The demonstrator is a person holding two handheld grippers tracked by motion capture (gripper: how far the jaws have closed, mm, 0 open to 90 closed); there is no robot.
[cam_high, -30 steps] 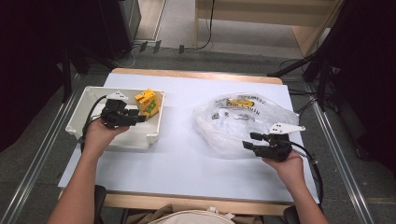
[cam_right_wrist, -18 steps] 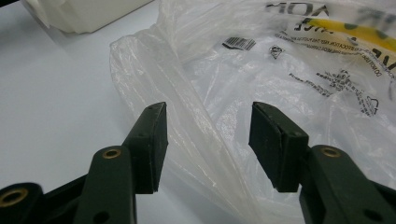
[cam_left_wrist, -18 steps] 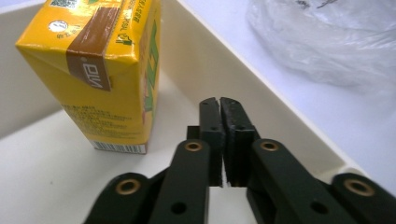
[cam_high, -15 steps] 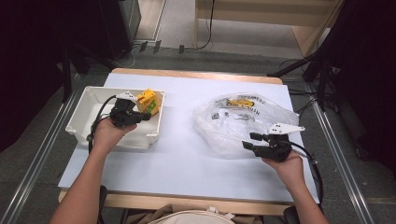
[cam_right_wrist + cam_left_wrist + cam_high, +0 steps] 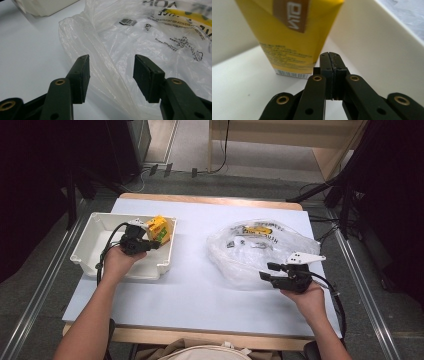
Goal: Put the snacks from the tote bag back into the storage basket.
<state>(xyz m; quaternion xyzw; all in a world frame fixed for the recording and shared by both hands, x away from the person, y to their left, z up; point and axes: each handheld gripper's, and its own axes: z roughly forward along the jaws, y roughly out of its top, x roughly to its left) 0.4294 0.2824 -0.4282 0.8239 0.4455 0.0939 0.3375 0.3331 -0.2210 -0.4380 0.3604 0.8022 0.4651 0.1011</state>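
Left claw [image 5: 332,75] clenched, empty, inside white plastic bin [image 5: 90,245] at table's left edge, just beside yellow cardboard carton [image 5: 159,229] standing in it. Right claw [image 5: 111,75] released, at clear crinkled plastic bag [image 5: 260,250]. Prob. next: grip bag edge w/ right.

A white-topped table [image 5: 200,285] with a wooden edge is standing on a grey floor [image 5: 190,155] — cables [image 5: 226,145] are trailing past pale wooden furniture [image 5: 280,140], dark shapes flanking both sides.
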